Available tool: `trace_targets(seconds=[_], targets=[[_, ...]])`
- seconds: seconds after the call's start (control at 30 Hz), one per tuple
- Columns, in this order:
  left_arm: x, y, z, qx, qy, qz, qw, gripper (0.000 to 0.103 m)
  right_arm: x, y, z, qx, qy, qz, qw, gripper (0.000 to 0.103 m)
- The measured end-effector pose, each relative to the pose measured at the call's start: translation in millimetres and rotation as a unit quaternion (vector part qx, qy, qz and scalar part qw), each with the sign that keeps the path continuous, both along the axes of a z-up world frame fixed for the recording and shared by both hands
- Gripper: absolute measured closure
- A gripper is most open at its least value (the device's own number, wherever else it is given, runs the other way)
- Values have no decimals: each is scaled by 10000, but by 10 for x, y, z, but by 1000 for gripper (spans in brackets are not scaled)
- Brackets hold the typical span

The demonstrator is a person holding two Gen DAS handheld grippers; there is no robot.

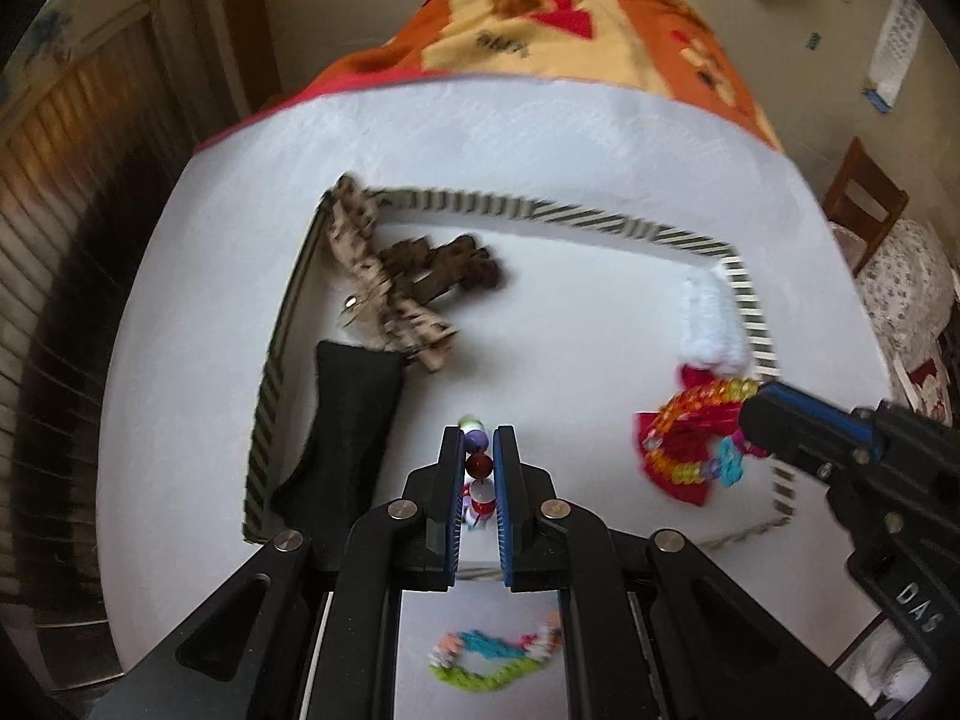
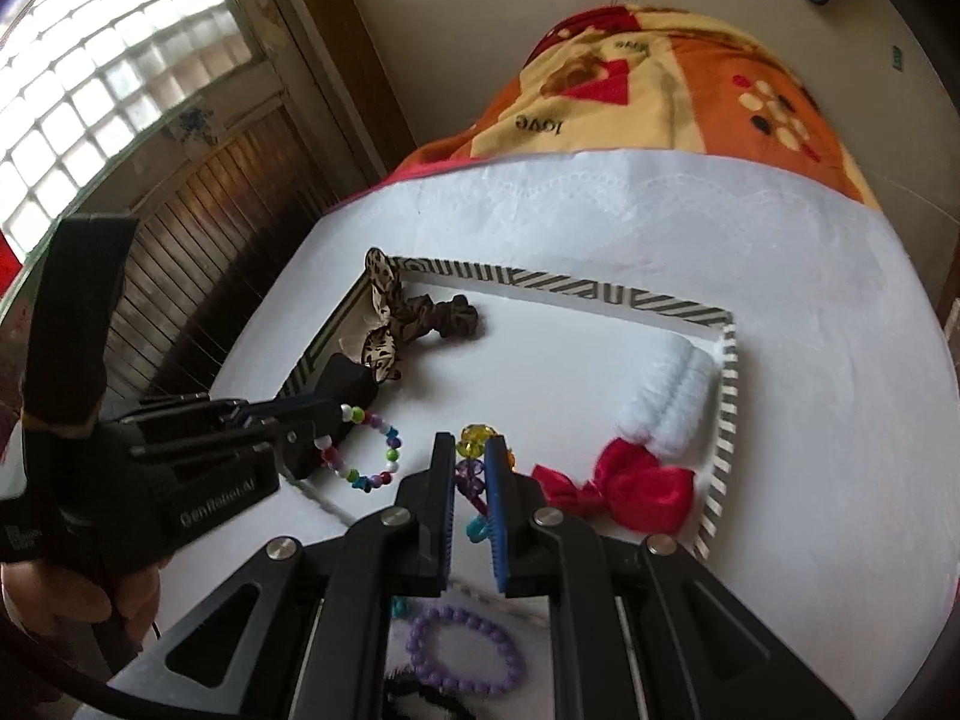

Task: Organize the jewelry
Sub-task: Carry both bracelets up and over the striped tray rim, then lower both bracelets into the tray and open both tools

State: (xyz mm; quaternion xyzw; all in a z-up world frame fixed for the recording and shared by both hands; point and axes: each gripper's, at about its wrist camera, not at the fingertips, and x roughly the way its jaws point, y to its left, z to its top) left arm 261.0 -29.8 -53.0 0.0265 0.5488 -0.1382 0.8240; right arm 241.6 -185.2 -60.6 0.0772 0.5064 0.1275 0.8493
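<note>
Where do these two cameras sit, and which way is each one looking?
Left wrist: on the left gripper, looking down its fingers, shut on a beaded bracelet, into the striped tray; the right gripper enters from the right.
Right wrist: on the right gripper, shut on a rainbow bracelet; the left gripper and a hand show at left.
Shared: tray, red bow, white cloth.
</note>
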Motion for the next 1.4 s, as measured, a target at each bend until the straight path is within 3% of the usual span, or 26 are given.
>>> trace_targets(seconds=[0.37,0.7,0.97,1.0,1.07,1.2,1.4], targets=[[164,429,-344,108,309,488,9983,103,775,282,-337,-189,191,465,9986,93],[248,317,-463,161,332,440,9984,103,1284,24,-912,-535,611,-45,9967,93],[301,273,-483,171,312,423,9985,103,1419,136,-987,-323,501,-36,9982,93],[296,273,-478,135,326,403,9986,103,1424,150,-988,-291,503,-21,9983,92],[292,276,-468,136,329,385,9986,101,1424,163,-969,-254,551,-12,9982,79],[283,284,-420,-37,335,429,9985,85,1304,121,-846,-262,483,-4,9985,71],[191,276,-289,48,198,449,9988,83,1050,85,-628,-276,352,25,9990,59]])
